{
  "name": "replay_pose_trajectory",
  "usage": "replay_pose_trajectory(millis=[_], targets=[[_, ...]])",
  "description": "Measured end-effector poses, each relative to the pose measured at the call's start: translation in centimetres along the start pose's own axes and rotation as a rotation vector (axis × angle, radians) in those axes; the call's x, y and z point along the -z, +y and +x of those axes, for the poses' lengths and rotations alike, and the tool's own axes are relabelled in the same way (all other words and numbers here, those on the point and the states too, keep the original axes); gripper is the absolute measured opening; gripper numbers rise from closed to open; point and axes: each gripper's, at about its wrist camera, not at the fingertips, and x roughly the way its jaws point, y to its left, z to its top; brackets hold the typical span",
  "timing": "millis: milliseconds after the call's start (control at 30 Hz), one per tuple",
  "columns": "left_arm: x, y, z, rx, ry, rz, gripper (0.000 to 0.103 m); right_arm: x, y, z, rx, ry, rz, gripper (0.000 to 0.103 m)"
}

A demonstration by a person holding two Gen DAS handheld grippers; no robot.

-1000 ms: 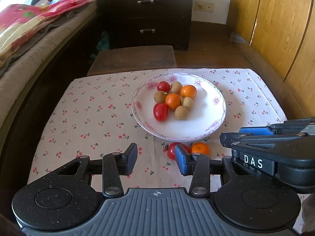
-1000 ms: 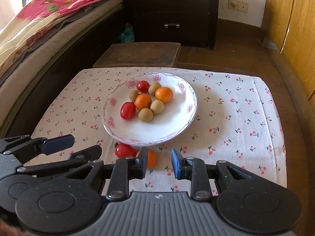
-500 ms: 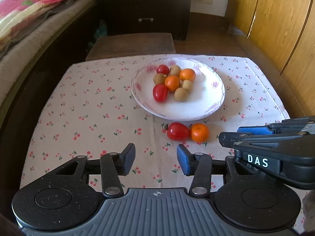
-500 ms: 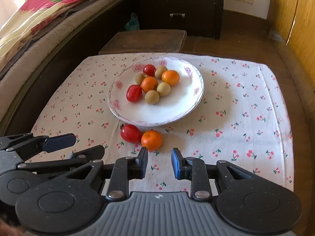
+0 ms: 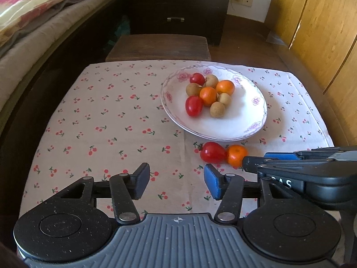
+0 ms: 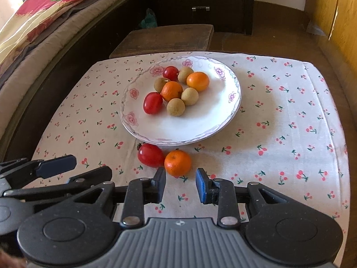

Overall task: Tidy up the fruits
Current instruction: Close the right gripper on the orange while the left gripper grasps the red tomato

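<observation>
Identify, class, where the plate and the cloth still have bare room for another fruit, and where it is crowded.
The plate is bare across its near and right part; the fruit cluster crowds its far left. The cloth is free right of the plate and along its left side. Crowded: the near strip, where the loose tomato and loose orange lie.

White plate (image 6: 225,120) with pink flowers; cherry-print cloth (image 6: 290,120); red tomato (image 6: 150,158), orange mandarin (image 6: 177,163).
</observation>
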Motion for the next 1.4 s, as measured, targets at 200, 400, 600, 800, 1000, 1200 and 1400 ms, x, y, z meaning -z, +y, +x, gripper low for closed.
replay_pose_trajectory(millis=[200,400,600,800,1000,1200,1400], targets=[[-0.3,0.6,-0.1,0.003,-0.006,-0.017,0.062,-0.5,0.1,1.2,-0.019,0.01,0.013,0.031],[-0.3,1.0,0.1,0.011,-0.002,-0.031,0.062,-0.9,0.2,2.2,-0.019,0.007,0.026,0.033],[-0.4,1.2,0.2,0.002,0.003,-0.035,0.062,-0.9,0.8,2.5,0.004,-0.005,-0.008,0.033],[-0.3,1.3,0.1,0.006,0.002,-0.04,0.064,-0.9,0.5,3.1,-0.002,0.0,0.01,0.034],[-0.3,1.4,0.3,0.003,0.005,-0.043,0.064,-0.9,0.5,3.4,-0.008,0.009,0.008,0.034],[-0.4,1.7,0.8,0.038,0.021,-0.091,0.064,-0.6,0.2,3.3,0.005,0.032,0.009,0.033],[-1.0,0.6,1.5,0.077,0.007,-0.128,0.065,0.1,-1.3,1.7,0.021,0.02,0.008,0.033]])
